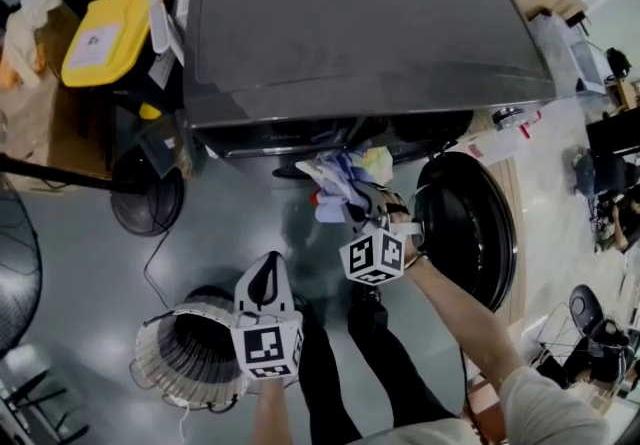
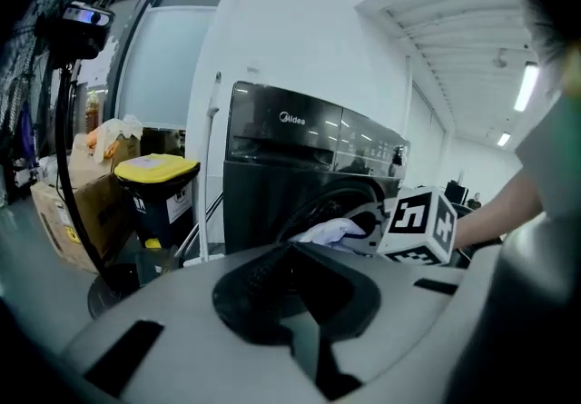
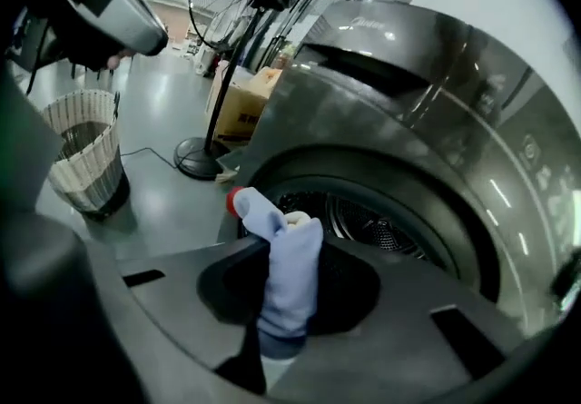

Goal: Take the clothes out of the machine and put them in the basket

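Note:
My right gripper (image 1: 366, 220) is shut on a bundle of pale clothes (image 1: 342, 183) and holds it in front of the dark washing machine (image 1: 360, 23), beside its open round door (image 1: 468, 233). In the right gripper view a light blue cloth with a red tip (image 3: 289, 266) hangs from the shut right gripper (image 3: 281, 330), with the drum (image 3: 372, 221) behind it. The left gripper (image 1: 267, 268) is shut and holds nothing, hovering over the rim of the white slatted basket (image 1: 185, 358). The left gripper (image 2: 300, 320) looks towards the machine, with a white cloth (image 2: 331, 231) showing there.
A yellow-lidded bin (image 1: 105, 38) and a cardboard box (image 3: 241, 107) stand left of the machine. A floor fan's base (image 1: 147, 198) and cable lie on the grey floor between them and the basket (image 3: 86, 152). The person's dark legs (image 1: 380, 373) are below the door.

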